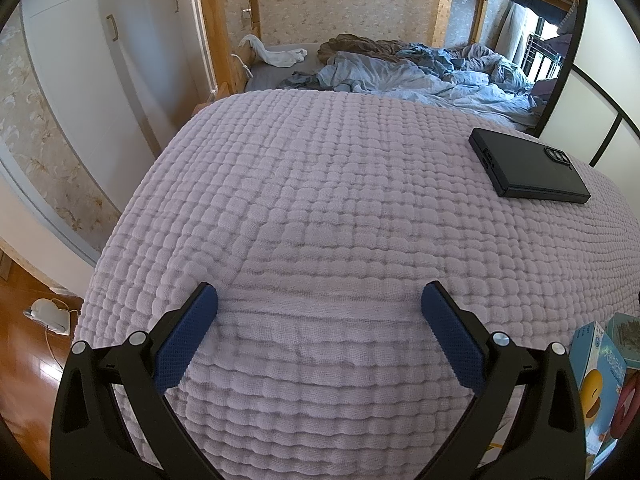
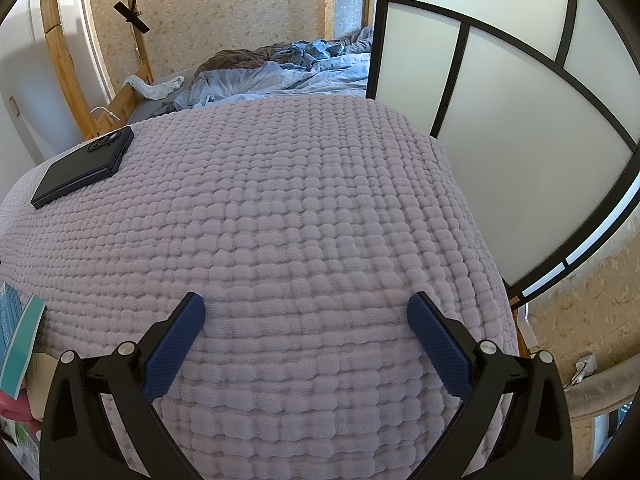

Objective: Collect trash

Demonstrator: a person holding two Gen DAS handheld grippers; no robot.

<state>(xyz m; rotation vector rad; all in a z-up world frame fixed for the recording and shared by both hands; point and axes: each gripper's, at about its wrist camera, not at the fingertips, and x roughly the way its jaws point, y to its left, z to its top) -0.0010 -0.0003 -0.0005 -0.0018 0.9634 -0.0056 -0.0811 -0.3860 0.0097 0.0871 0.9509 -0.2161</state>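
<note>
My left gripper is open and empty, hovering over a lilac waffle-textured blanket. My right gripper is also open and empty over the same blanket. A blue carton with a yellow smiling face stands at the lower right edge of the left wrist view, with other packaging beside it. A teal and white carton shows at the lower left edge of the right wrist view. Neither gripper touches them.
A black phone lies on the blanket; it also shows in the right wrist view. A bed with rumpled blue bedding lies behind. White wardrobe doors stand left, a frosted black-framed partition right. A white charger lies on the wooden floor.
</note>
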